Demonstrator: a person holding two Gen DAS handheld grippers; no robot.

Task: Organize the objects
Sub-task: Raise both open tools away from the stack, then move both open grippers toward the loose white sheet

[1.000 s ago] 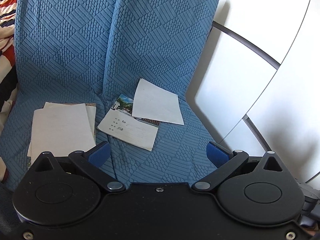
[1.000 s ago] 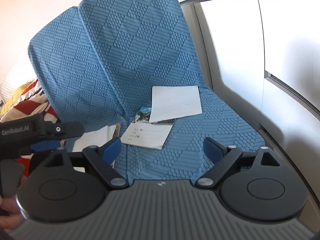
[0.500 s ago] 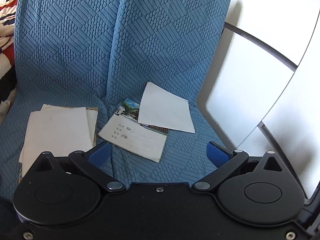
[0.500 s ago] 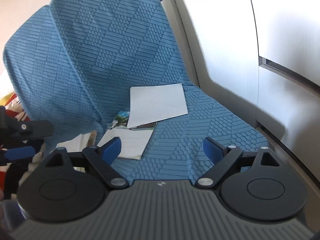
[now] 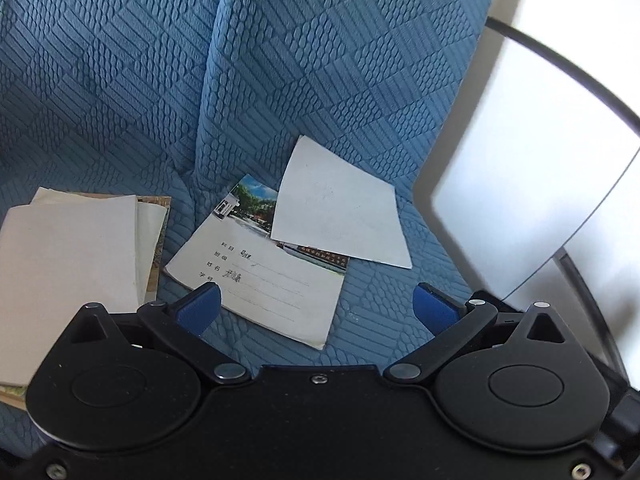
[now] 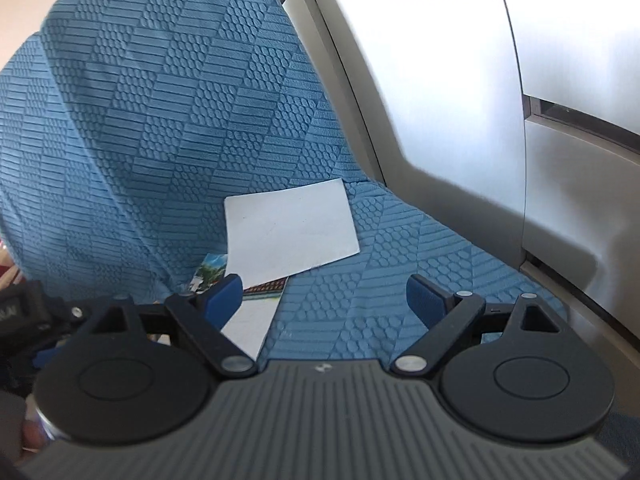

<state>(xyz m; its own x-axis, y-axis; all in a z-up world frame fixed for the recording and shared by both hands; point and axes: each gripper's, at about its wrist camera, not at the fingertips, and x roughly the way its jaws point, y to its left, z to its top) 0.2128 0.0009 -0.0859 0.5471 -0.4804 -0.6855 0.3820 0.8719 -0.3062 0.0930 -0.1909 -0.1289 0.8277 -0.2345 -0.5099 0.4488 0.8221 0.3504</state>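
A printed notebook point(image 5: 264, 276) with a photo cover and handwritten lines lies on the blue quilted sofa seat point(image 5: 380, 292). A plain white sheet point(image 5: 336, 216) overlaps its far right corner. A stack of cream papers point(image 5: 68, 264) lies to the left. My left gripper point(image 5: 318, 306) hovers open just above the notebook's near edge, nothing between its blue pads. In the right wrist view the white sheet point(image 6: 288, 232) and the notebook point(image 6: 252, 316) lie ahead. My right gripper point(image 6: 324, 300) stands open over the seat, its left pad over the notebook's corner.
White cabinet panels point(image 5: 532, 184) with dark trim stand right of the sofa, also close on the right in the right wrist view as grey panels point(image 6: 460, 100). The sofa back point(image 5: 280, 60) rises behind the papers. The left gripper's body point(image 6: 24, 316) shows at the left edge.
Both grippers have come forward and down toward the papers, which now look larger and nearer. Both jaws stay as wide as before. The papers have not moved.
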